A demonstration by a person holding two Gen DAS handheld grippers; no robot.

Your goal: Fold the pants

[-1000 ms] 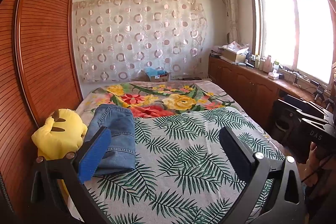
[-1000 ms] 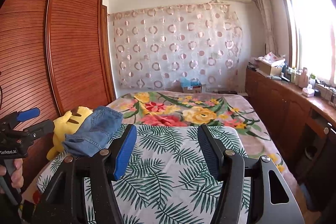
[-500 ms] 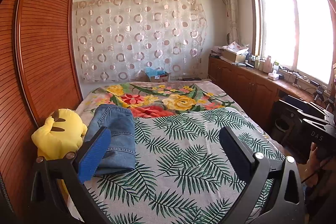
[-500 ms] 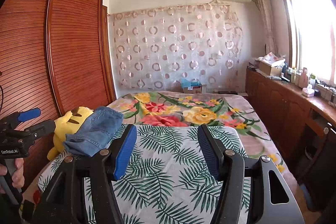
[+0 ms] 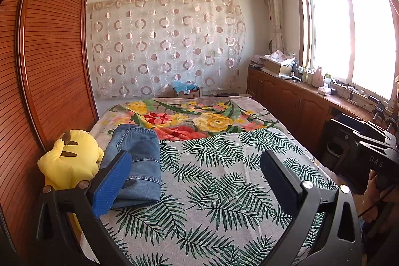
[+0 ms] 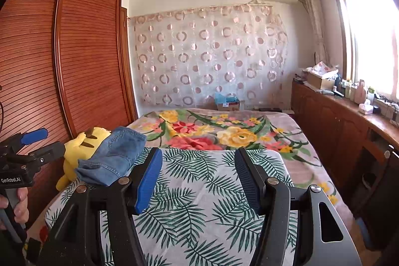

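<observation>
Folded blue jeans [image 5: 139,161] lie at the left side of the bed on the palm-leaf cover [image 5: 224,178], beside a yellow plush toy [image 5: 72,161]. They also show in the right wrist view [image 6: 114,156]. My left gripper [image 5: 197,173] is open and empty, held above the near part of the bed, its left finger in front of the jeans. My right gripper [image 6: 197,166] is open and empty, held over the bed to the right of the jeans. The left gripper also shows at the left edge of the right wrist view [image 6: 32,143].
A wooden wardrobe [image 5: 49,66] runs along the bed's left side. A floral blanket [image 5: 194,119] covers the far half of the bed. A wooden counter [image 5: 311,101] with boxes and bottles runs under the window at right. A black chair [image 5: 354,141] stands near it.
</observation>
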